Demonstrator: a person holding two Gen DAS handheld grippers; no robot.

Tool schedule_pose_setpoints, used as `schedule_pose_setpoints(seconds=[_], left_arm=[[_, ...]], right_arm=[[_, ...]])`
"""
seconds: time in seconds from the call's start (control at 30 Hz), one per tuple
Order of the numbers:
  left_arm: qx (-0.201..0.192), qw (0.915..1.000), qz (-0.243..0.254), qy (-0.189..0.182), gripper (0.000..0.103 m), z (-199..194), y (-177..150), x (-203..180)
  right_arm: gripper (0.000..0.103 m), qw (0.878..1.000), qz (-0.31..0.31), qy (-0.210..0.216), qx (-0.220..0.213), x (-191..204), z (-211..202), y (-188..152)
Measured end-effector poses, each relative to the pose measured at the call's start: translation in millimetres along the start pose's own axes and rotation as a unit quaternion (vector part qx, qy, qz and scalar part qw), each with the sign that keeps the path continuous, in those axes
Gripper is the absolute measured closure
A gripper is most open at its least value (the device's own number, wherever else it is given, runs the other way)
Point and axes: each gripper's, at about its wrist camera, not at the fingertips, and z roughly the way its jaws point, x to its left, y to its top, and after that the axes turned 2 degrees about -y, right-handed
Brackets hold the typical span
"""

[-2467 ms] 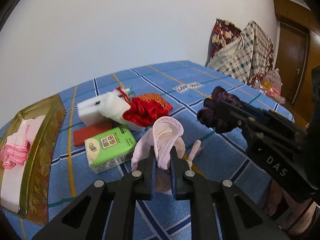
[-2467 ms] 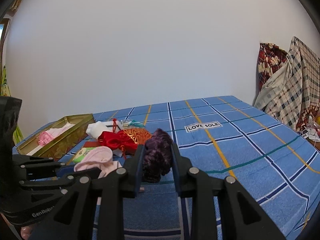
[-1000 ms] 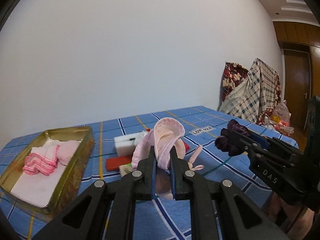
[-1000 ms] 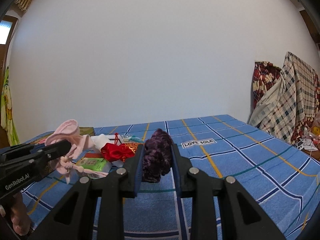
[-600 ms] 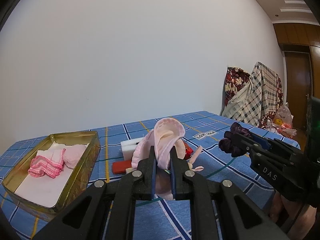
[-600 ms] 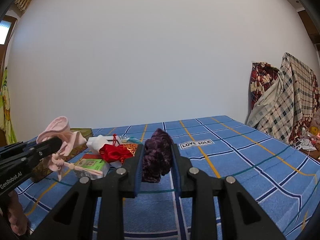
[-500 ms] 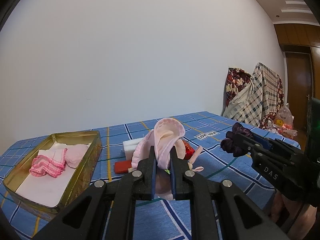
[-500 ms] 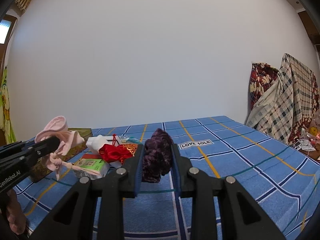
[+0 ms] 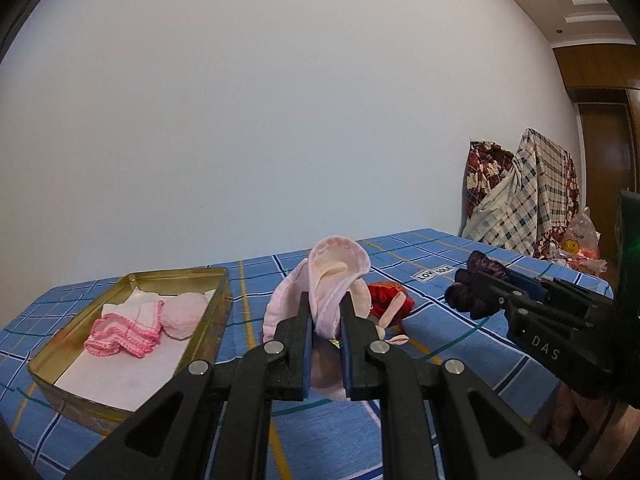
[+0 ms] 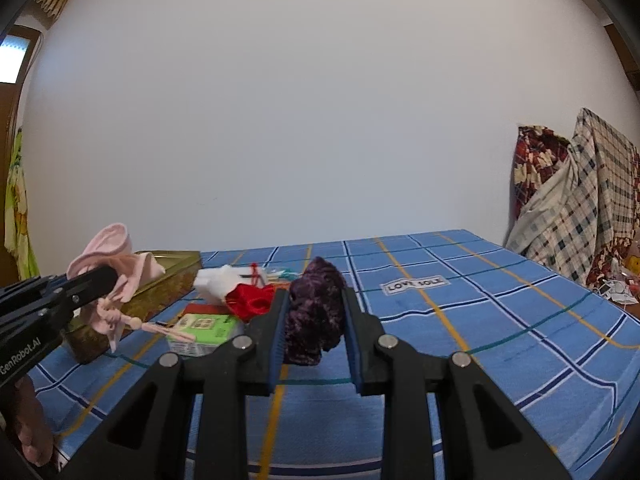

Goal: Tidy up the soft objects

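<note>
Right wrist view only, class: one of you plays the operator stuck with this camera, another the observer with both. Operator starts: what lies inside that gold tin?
Observer: The gold tin holds white lining, a pink crocheted cloth and a pale pink puff.
Operator: Is the pink pouch gripped firmly?
Observer: Yes, the left hand-held gripper is shut on the pink pouch, mouth upward.
Operator: What stands past the plaid blankets?
Observer: A brown wooden door.

Home bedroom — blue plaid bedsheet [image 10: 500,320], draped checked cloths [image 10: 580,208], wooden door [image 9: 604,168]
</note>
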Motion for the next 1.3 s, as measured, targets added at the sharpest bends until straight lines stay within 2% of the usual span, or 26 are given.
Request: schedule_pose_setpoints(seconds=[0.4,0.93,1.3], left_arm=[[0.006,0.9996,-0.019,0.022,0.091,-11,-6,27],[-0.005,0.9985,-0.031,0.045,0.091,-25,-11,49],[-0.018,0.9975,-0.039,0.057,0.091,-35,-13,67]], right_arm=[[0.077,1.000,-0.009,0.016,0.014,24,5,-2],[0.077,0.998,-0.025,0.038,0.035,58,11,-1],[0.077,0.997,-0.040,0.067,0.019,84,5,6]])
